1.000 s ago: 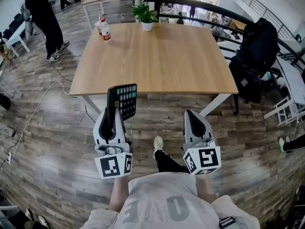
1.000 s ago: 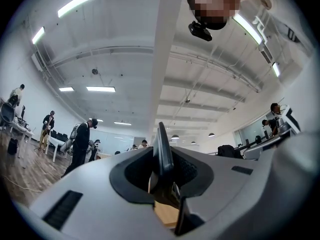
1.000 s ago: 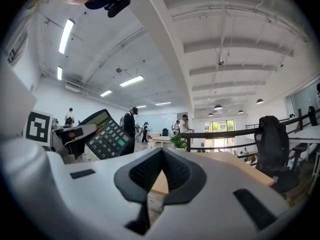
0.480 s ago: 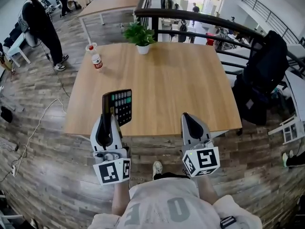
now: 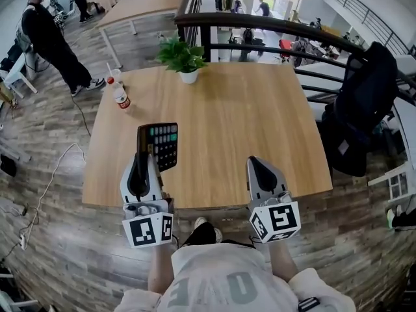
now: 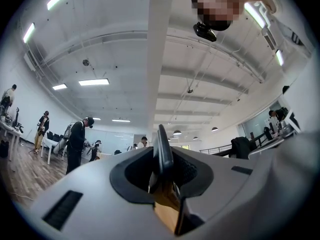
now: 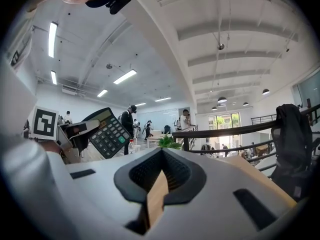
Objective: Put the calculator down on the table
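A black calculator [image 5: 159, 145] with grey and green keys stands up out of my left gripper [image 5: 144, 160], which is shut on its lower end over the near left part of the wooden table [image 5: 240, 122]. In the left gripper view the calculator [image 6: 163, 151] shows edge-on between the jaws of the left gripper [image 6: 162, 161]. My right gripper [image 5: 254, 164] hovers at the table's near edge with its jaws together and nothing in them. From the right gripper [image 7: 161, 159] view, the calculator [image 7: 107, 131] appears at the left, keys facing this way.
A potted plant [image 5: 182, 58] and a bottle [image 5: 119, 93] stand at the table's far side. Behind runs a black railing [image 5: 279, 26]. A chair draped in black [image 5: 361, 103] sits at the right. A person [image 5: 45, 34] stands at the far left. A cable [image 5: 49, 181] lies on the floor.
Both grippers have come forward from over the floor to over the table's near edge, and the calculator has travelled with the left one. The table looms closer.
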The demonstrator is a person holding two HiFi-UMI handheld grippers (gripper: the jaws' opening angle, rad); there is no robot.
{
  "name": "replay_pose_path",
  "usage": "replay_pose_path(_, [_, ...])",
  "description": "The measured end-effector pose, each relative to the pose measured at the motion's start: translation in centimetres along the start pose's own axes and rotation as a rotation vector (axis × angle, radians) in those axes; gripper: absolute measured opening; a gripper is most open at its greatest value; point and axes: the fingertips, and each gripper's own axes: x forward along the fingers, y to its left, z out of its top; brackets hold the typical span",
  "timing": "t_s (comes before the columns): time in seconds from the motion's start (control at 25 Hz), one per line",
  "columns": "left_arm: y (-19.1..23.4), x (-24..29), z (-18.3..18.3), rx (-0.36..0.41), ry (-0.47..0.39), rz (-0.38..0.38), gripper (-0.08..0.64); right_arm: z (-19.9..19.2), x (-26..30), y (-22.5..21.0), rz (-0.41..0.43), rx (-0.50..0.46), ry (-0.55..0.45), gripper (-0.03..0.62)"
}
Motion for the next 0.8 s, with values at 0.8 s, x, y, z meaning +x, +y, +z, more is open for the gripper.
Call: replay_pose_path(0.8, [1.0,12.2,-3.4,0.026,-0.005,-0.106,0.081,1.9,9.3,-2.9,-0.056,-0.016,-0.032,0.017])
